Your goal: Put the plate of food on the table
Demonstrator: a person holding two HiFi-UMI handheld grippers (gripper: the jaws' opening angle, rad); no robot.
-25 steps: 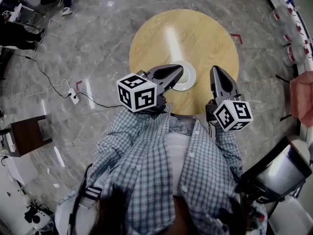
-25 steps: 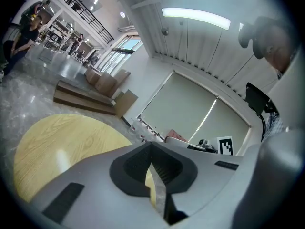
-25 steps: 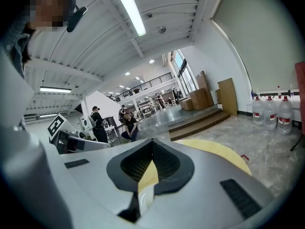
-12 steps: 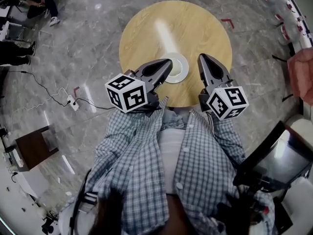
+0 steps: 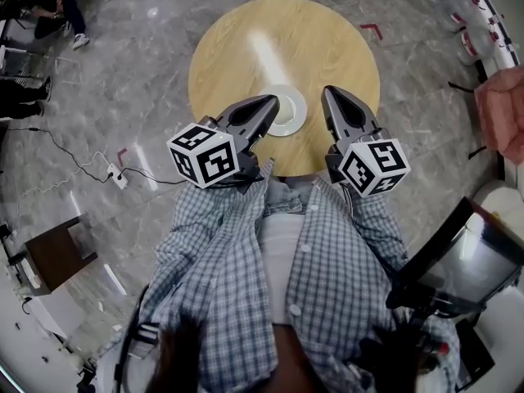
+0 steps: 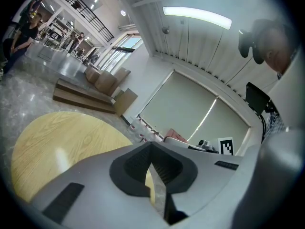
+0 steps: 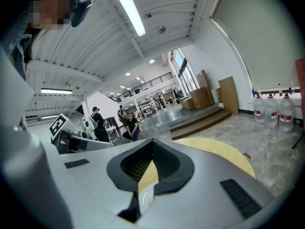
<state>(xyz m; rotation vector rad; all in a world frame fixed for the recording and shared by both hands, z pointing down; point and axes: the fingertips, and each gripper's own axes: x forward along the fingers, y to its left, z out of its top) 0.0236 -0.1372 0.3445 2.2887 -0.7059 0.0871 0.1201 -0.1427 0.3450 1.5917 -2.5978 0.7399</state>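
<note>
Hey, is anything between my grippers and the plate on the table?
Nothing visible. The plate lies on bare table; from the head view the left gripper overlaps its left edge and the right gripper is beside it, both shut and empty.

A round table [image 5: 246, 47] with a pale wood-grain top stands on a glossy grey marble floor [image 5: 139, 80]. A white plate [image 5: 293, 109] lies on the table's half nearest the person, a little in from the rim and partly covered in the head view. On the floor, a white power strip [image 5: 115, 176] with dark cables [image 5: 65, 142] lies left of the table. A red tape corner [image 5: 371, 29] marks the floor just right of the table, a small dark stand [image 5: 51, 252] sits well apart at the lower left, and water bottles [image 7: 270, 109] stand by the wall.
</note>
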